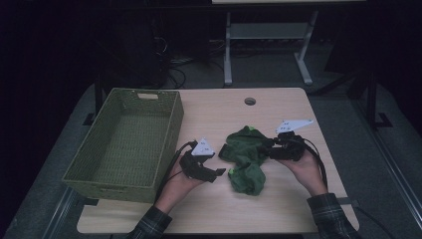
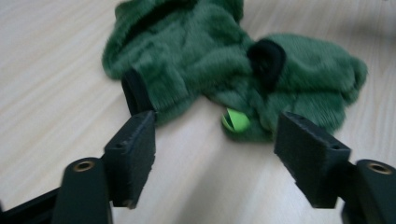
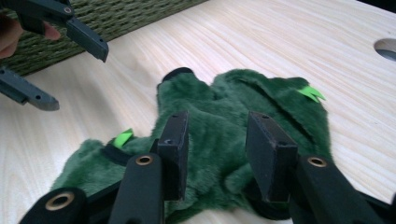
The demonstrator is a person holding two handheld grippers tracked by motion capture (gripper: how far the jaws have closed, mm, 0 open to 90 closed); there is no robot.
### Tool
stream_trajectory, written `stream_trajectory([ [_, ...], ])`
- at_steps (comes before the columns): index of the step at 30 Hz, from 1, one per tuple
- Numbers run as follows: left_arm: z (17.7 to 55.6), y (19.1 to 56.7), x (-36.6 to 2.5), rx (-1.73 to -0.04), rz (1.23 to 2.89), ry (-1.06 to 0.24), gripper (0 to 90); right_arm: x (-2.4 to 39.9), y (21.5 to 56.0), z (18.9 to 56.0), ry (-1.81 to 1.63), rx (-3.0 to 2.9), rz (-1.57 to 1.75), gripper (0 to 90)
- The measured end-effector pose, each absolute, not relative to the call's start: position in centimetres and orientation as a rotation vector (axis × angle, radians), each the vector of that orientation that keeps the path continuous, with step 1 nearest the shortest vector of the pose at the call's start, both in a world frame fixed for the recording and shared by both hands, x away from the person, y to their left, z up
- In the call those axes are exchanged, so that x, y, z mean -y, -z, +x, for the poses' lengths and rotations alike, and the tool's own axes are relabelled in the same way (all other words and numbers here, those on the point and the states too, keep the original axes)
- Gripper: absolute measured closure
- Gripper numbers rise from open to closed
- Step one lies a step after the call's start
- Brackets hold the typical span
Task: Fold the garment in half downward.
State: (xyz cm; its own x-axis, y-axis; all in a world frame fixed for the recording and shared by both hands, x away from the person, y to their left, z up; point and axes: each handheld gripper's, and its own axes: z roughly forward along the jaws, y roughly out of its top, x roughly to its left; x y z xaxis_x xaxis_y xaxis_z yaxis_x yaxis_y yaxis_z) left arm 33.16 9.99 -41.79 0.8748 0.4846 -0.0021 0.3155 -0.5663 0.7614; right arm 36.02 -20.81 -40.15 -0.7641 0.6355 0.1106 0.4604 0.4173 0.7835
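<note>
Wooden table (image 1: 278, 209): one green fleece garment (image 1: 246, 157), one basket (image 1: 127, 142); left gripper (image 1: 219, 173), right gripper (image 1: 266, 147) jaws apart, empty.

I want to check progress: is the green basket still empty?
Empty. The high view shows only bare weave inside the green basket; the green fleece garment lies crumpled on the table.

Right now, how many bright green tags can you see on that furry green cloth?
2. One bright green tag sits on the far side of the furry green cloth, towards the table's hole; the other is on the near lobe. More may be hidden in folds.
</note>
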Motion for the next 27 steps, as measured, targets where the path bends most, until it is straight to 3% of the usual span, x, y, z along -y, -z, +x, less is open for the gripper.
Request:
stream_trajectory([
  [17, 39.2, 41.0, -7.2, -0.590, 2.198, -0.336, 49.5, 22.7, 40.5, 39.9, -1.223, -2.377, 1.110, 55.5],
  [27, 42.8, 42.5, -6.0, -0.620, 2.195, -0.337, 57.7, 23.6, 42.9, 42.0, -1.227, -2.378, 1.173, 55.5],
])
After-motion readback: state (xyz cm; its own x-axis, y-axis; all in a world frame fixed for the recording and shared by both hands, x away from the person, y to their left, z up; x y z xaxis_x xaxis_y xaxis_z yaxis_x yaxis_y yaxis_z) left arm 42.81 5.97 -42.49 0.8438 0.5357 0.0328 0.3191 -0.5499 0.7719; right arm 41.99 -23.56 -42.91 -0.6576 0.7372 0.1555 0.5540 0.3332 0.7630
